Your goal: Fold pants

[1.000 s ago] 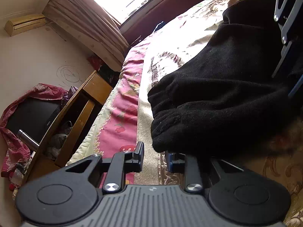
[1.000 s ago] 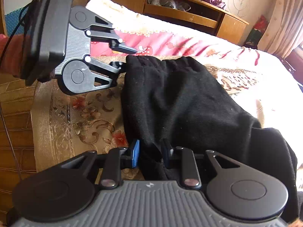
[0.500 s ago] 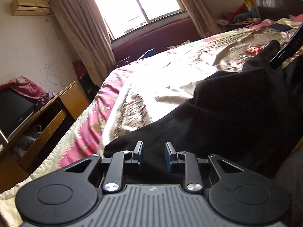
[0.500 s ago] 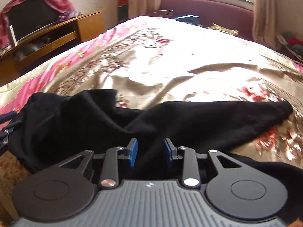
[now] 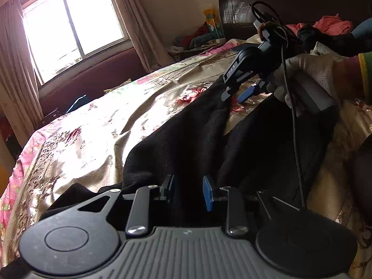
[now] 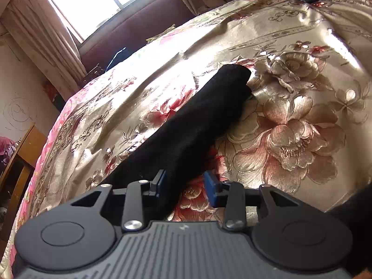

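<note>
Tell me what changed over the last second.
Both grippers swung from the waistband toward the bed's far end. The black pants, bunched a second ago, now lie stretched across the bedspread. The right gripper has opened around one leg; the left gripper stays about as open, fabric between its fingers. The pants stay on the bed.

A bright window [image 5: 74, 21] with beige curtains [image 5: 139, 23] floods the room with daylight. Below it runs a maroon padded bench [image 5: 93, 79]. The bed carries a shiny gold floral bedspread [image 6: 290, 121] edged in pink. A dark wooden headboard [image 5: 290, 2] stands against the cream wall [image 5: 176, 2], and a wooden cabinet [image 6: 21, 162] sits beside the bed.
</note>
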Demonstrator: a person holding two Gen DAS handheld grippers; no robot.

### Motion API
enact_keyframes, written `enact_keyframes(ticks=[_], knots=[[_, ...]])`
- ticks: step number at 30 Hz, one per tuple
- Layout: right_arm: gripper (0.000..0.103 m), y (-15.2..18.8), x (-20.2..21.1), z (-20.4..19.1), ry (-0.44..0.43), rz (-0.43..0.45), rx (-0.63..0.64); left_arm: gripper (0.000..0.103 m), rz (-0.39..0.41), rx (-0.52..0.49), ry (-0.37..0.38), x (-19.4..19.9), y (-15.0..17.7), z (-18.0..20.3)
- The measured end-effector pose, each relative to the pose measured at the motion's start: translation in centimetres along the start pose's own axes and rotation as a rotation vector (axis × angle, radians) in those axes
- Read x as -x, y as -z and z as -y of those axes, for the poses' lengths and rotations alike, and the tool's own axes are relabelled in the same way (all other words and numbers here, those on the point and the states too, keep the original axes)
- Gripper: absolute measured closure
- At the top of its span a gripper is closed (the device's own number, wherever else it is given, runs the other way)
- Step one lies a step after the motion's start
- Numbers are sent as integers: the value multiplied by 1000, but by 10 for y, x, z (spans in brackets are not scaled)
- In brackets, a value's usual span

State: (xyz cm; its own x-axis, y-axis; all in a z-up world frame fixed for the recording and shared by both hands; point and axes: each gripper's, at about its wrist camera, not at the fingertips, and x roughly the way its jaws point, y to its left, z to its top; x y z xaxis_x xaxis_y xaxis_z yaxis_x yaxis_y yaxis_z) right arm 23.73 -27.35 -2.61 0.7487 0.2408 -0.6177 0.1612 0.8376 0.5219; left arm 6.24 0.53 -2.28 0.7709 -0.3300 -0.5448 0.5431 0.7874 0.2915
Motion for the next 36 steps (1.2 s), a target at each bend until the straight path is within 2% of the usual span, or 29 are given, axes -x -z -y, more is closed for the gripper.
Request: enact_keyframes(ticks=[3,6,8,9,10,12,14,16,18,21,24,26,29,30,32,34,36], knots=[[65,-3,-19,7,-75,7,-30,60,-39,7,12,-19,-5,6],[61,-7,-30,11,-142,26,-51,57,-77,-10,-6,-29,-4,10],[62,-7,-36,12,-174,37,-70,55,-104,-21,-19,-33,-2,14],[75,-9,-39,13,-182,36,-83,54,-112,-36,-28,-37,-2,17],[92,-10,-41,14,-189,22,-105,53,-120,-63,-44,-42,-1,20],[94,-16,-39,17,-214,9,-155,53,-121,-99,-66,-47,0,26],[95,-23,-21,12,-249,39,-140,53,-121,-124,-88,-49,-4,30],[95,-34,12,1,-299,90,-104,65,-114,-121,-88,-47,-10,28],[96,-43,48,-8,-338,129,-74,69,-94,-95,-68,-38,-18,23],[96,-50,113,-18,-362,189,-19,69,-22,-100,-47,-8,-36,22],[96,-38,172,-18,-321,238,35,69,33,-121,-16,20,-47,27],[94,-23,190,-10,-261,239,60,69,36,-114,19,29,-46,31],[76,10,172,15,-78,153,88,69,-36,-132,69,15,-29,42],[68,20,162,29,-33,116,49,69,-79,-135,96,6,-22,47],[68,34,151,58,-19,72,-54,68,-141,-157,126,-7,-7,57],[68,43,147,85,-25,80,-168,67,-145,-209,109,-8,-1,66],[68,48,149,102,-33,121,-231,67,-139,-222,104,-7,-2,68]])
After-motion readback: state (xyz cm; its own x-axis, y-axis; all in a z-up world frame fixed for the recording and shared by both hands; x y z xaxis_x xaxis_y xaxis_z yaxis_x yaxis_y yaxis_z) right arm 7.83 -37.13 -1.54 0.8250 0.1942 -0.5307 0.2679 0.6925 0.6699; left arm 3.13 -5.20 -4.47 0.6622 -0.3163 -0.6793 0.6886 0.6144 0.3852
